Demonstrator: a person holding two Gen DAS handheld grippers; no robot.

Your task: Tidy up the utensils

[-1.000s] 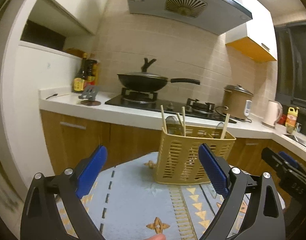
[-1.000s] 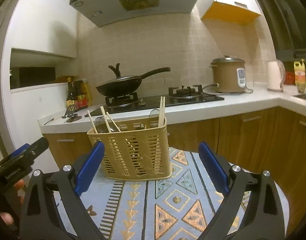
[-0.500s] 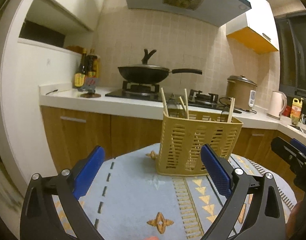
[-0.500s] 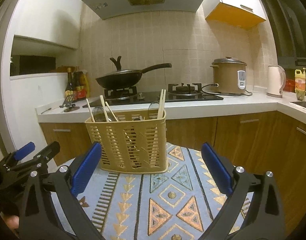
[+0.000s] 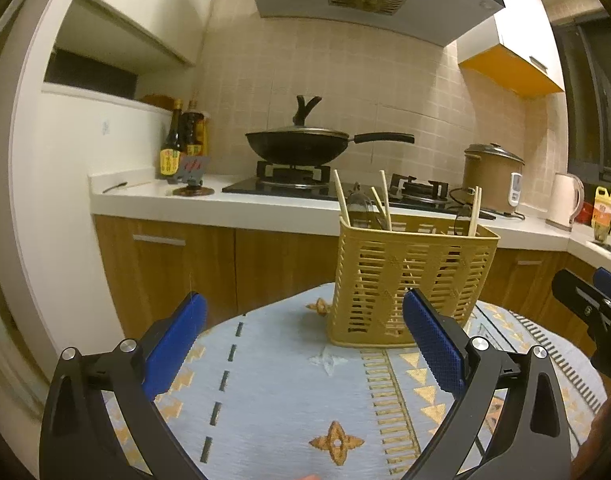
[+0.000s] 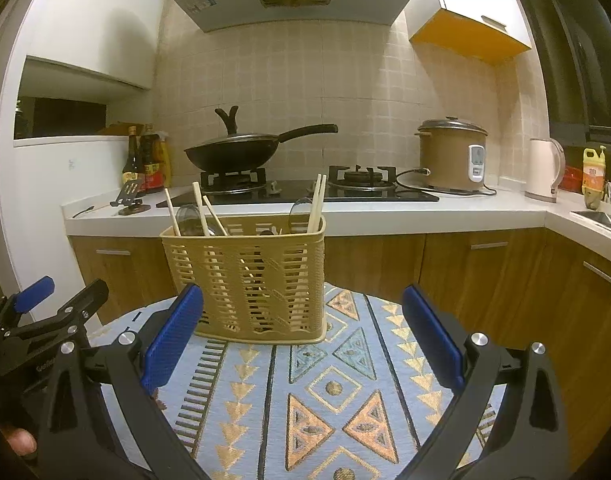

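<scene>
Warm, yellowish indoor light fills both views, fairly dim, with the dark window at the right giving nothing. The beige tiled wall (image 6: pixel 345 80) glows brightest, lit from above. Fisheye bending curves the white countertop edge (image 5: pixel 225 208) and blackens the corners. Focus is sharp mid-frame, softer on the near black-and-blue left hand-held gripper (image 5: pixel 301 340).
</scene>
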